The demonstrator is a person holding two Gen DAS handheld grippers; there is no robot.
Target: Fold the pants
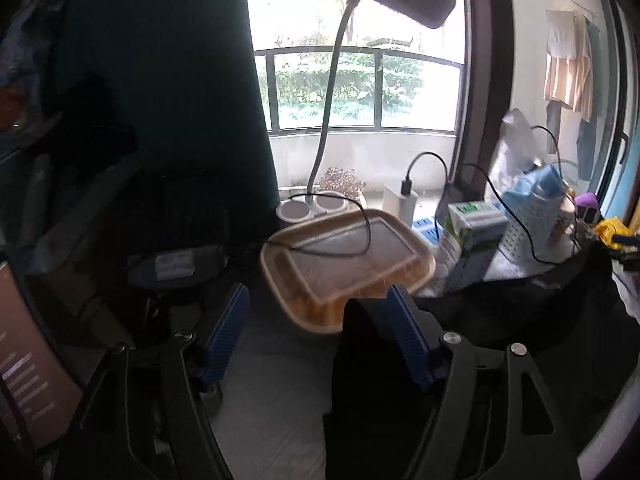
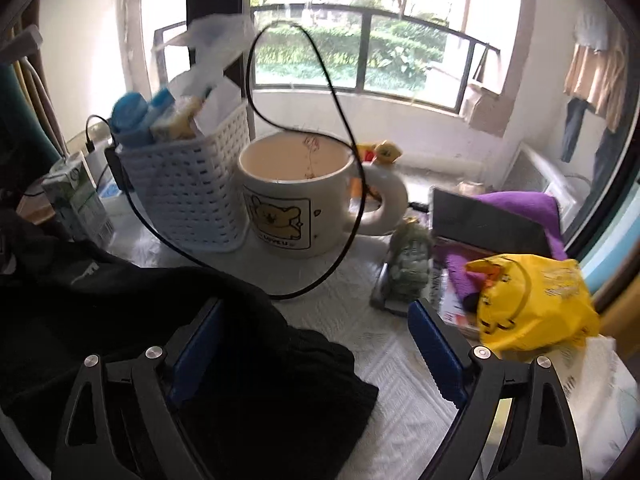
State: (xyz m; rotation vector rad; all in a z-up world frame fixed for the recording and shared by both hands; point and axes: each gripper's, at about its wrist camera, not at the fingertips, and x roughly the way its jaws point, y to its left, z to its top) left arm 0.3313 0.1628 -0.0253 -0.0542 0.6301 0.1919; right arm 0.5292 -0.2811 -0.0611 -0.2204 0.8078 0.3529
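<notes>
The black pants (image 2: 248,392) lie bunched on a white quilted surface (image 2: 400,420). In the right wrist view they fill the lower left and reach between the fingers. My right gripper (image 2: 316,336) is open just above the cloth, its blue pads (image 2: 436,352) wide apart. In the left wrist view the pants (image 1: 500,320) spread from the lower middle to the right. A fold of them (image 1: 368,360) rises between the fingers beside the right blue pad (image 1: 408,340). My left gripper (image 1: 316,320) is open.
The left wrist view shows a plastic food container (image 1: 344,264), a desk lamp (image 1: 324,128), a white charger (image 1: 400,200), a milk carton (image 1: 468,228) and a dark curtain (image 1: 168,80). The right wrist view shows a bear mug (image 2: 296,196), a white basket (image 2: 188,184), a looping black cable (image 2: 344,120), a yellow bag (image 2: 532,304) and purple cloth (image 2: 516,204).
</notes>
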